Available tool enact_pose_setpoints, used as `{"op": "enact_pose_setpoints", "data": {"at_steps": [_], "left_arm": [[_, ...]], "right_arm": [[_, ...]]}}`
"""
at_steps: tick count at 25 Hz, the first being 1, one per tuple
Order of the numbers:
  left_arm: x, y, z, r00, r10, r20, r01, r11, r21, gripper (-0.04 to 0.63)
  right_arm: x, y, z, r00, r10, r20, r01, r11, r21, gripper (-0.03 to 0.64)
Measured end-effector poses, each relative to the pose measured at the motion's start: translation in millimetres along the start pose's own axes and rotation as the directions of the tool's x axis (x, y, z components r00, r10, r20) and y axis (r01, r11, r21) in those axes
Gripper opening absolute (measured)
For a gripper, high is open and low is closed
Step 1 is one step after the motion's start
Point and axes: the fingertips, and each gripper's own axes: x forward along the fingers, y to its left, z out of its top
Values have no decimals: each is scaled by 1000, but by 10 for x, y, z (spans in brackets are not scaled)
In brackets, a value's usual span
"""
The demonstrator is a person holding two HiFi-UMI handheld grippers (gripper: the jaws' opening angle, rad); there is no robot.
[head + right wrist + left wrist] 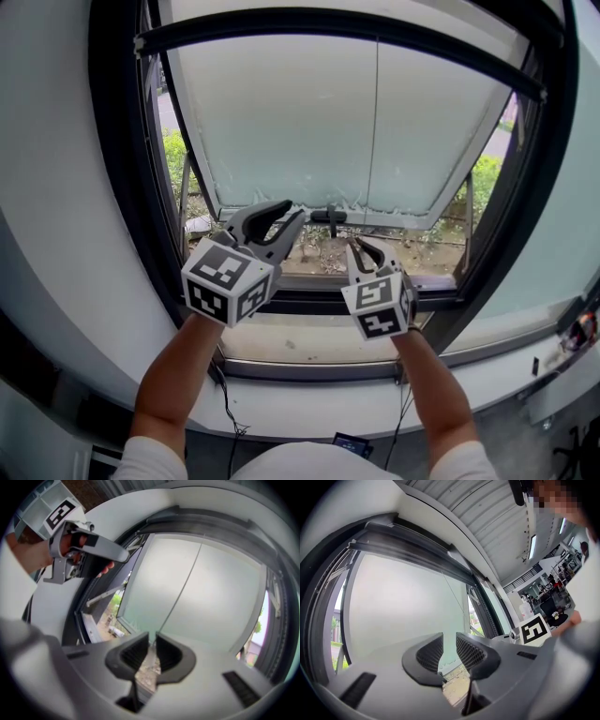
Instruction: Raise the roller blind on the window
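A pale translucent roller blind (281, 122) covers most of the window, and its bottom edge hangs a little above the lower frame. A thin cord (377, 131) drops down the middle of it. In the right gripper view the cord (185, 583) runs down into the narrow gap of my right gripper (152, 640), with daylight on both sides of it. That gripper (364, 246) is held up just under the blind's edge. My left gripper (295, 210) is level beside it to the left and stands open (449, 637) with nothing between its fingers.
A dark window handle (328, 217) sits at the blind's bottom edge between the two grippers. The black window frame (150, 187) curves round both sides. A grey sill (309, 342) lies below, with cables (230, 412) hanging under it. Bushes and ground show outside.
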Motion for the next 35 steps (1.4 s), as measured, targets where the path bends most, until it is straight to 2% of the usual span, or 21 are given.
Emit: {"op": "enact_pose_setpoints", "data": {"at_steps": [35], "left_arm": [[20,-149,-86,999,-44,-17,44,999,3,101]], "right_arm": [[31,-358,627,992,-70,108,71,998,0,58]]}}
